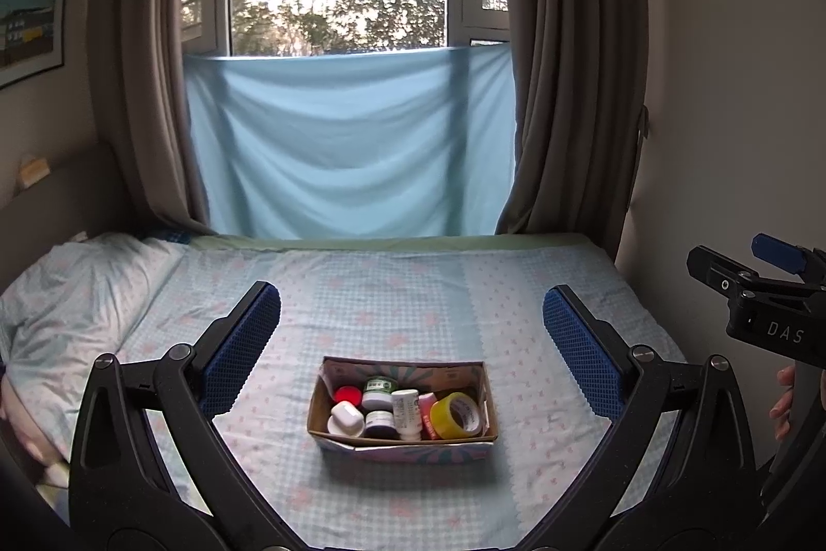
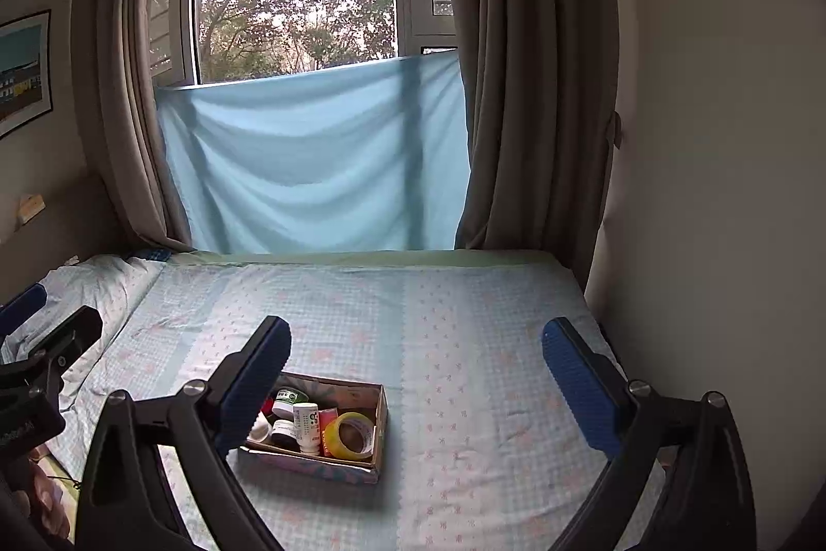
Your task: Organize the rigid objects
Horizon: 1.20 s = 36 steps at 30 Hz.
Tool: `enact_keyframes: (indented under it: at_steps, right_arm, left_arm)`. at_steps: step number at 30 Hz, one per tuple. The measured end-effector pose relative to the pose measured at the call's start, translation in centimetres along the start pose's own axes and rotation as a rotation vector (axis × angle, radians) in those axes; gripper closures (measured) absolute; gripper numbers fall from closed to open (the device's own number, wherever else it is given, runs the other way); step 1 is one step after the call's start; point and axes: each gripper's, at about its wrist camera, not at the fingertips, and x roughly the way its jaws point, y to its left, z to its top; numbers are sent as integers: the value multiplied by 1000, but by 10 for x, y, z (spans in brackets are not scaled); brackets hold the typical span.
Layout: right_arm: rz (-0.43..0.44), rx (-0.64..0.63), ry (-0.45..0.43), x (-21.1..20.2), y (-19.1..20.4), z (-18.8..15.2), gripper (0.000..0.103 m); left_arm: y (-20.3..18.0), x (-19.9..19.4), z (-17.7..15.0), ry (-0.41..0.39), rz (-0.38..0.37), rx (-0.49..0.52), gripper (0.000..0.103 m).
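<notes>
Wide checked blue bedsheet across lower frame. Open brown cardboard box at lower centre, packed with yellow tape roll and white bottle, probably already sorted. Left gripper and right gripper spread wide, empty, hovering above.

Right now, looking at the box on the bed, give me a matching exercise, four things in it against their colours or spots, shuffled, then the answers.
Things:
1. tape roll
2. round cap
3. tall bottle
4. cardboard box

Matches:
A. red, at the box's far left corner
B. yellow, at the right end of the box
C. open-topped, resting on the checked bedsheet
D. white, standing upright near the middle

Pairs: 1-B, 2-A, 3-D, 4-C
</notes>
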Motion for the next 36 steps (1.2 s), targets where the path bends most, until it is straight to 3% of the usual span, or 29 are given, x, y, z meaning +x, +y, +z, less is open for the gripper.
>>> enact_keyframes:
  at_steps: [20,36]
  right_arm:
    - [-6,7,-9,-3,-4,-2,6]
    - [-14,8,0,0,-5,0,6]
  left_arm:
    - [-4,-2,1,-9,21,1,1]
    - [-3,-6,3,-73,40,5,0]
